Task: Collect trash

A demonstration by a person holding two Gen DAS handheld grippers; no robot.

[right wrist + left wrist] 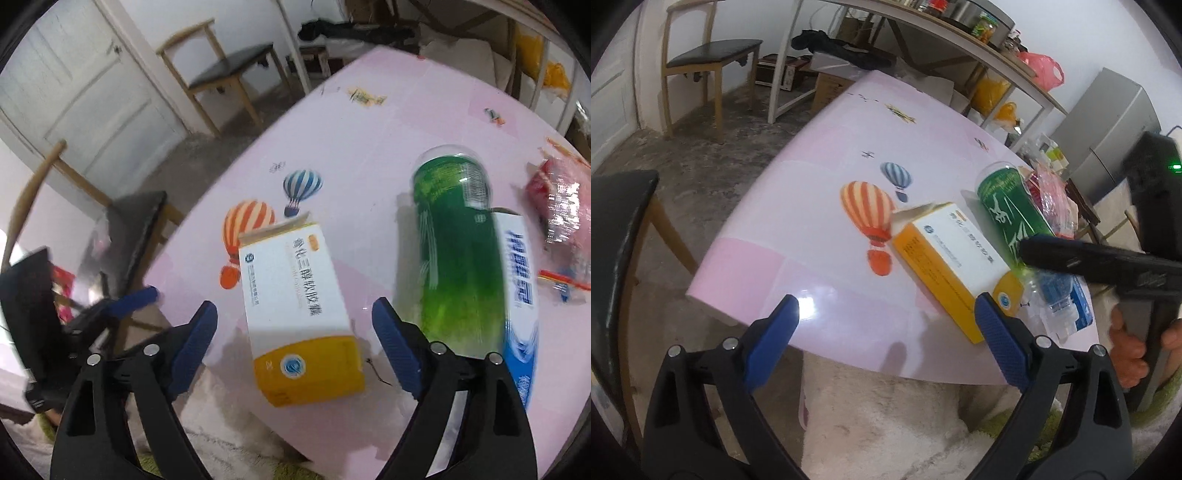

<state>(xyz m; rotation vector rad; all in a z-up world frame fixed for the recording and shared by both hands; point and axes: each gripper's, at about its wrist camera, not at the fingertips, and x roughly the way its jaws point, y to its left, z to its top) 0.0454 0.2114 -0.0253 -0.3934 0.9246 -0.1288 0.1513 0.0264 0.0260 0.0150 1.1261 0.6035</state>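
- The right gripper (pixel 293 321) is held with its jaws spread wide above the near table (pixel 369 122) edge; nothing is pinched.
- The left gripper (pixel 886 314) is likewise spread and empty.
- A white and yellow box (pixel 299 306) lies flat between the right gripper's fingertips, untouched.
- A green bottle (pixel 458 251) lies just beside a blue and white box (pixel 519 280).

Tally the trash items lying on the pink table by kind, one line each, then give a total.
Cardboard boxes: 2, the white and yellow box and the blue and white box
Green bottles: 1, the green bottle, lying on its side
Red plastic wrappers: 1, the red wrapper
Small scraps: 1, the red-edged scrap
Total: 5; further items at the far edge cannot be made out.
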